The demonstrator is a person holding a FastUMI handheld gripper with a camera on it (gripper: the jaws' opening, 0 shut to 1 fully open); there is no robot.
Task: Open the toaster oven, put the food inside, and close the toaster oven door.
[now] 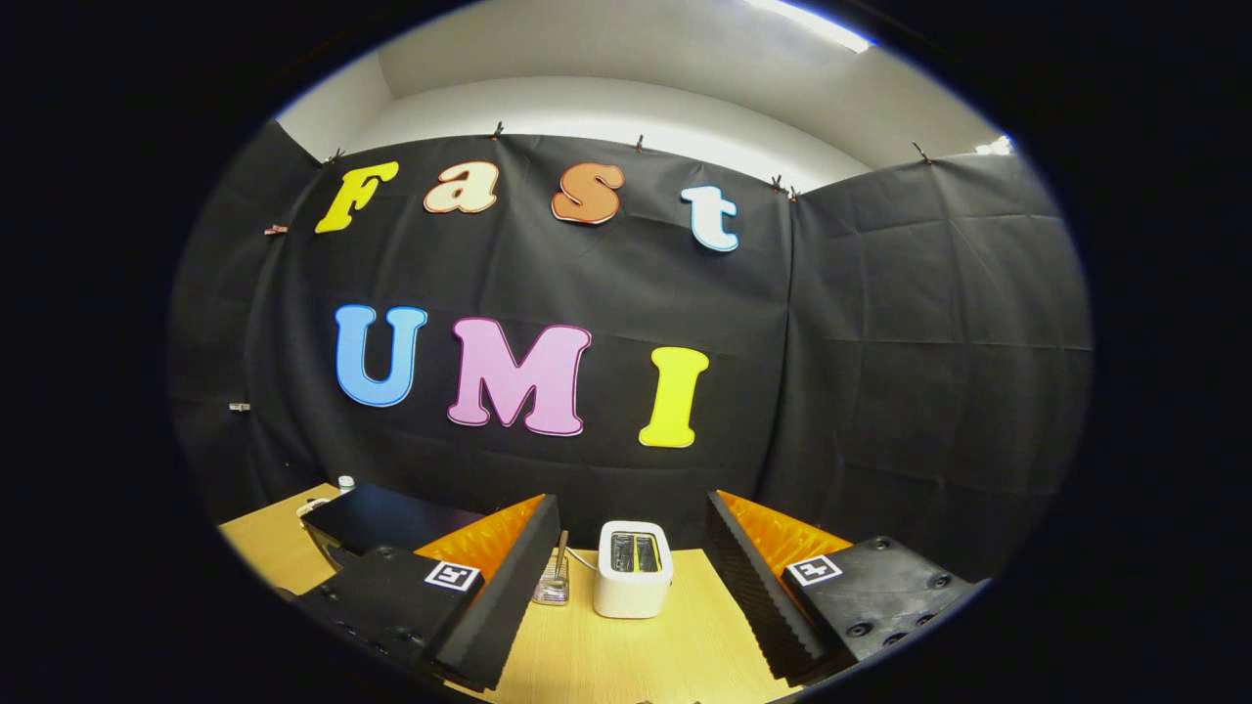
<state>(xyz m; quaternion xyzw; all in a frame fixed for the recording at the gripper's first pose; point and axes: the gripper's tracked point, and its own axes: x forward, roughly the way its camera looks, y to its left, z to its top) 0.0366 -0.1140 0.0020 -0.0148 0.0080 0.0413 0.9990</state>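
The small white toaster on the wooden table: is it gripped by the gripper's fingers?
No, the small white toaster stands ahead of the open gripper, untouched by either finger.

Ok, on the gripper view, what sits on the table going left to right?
Dark appliance → small clear glass with a stick in it → white toaster, between the open claw's fingers, which touch nothing.
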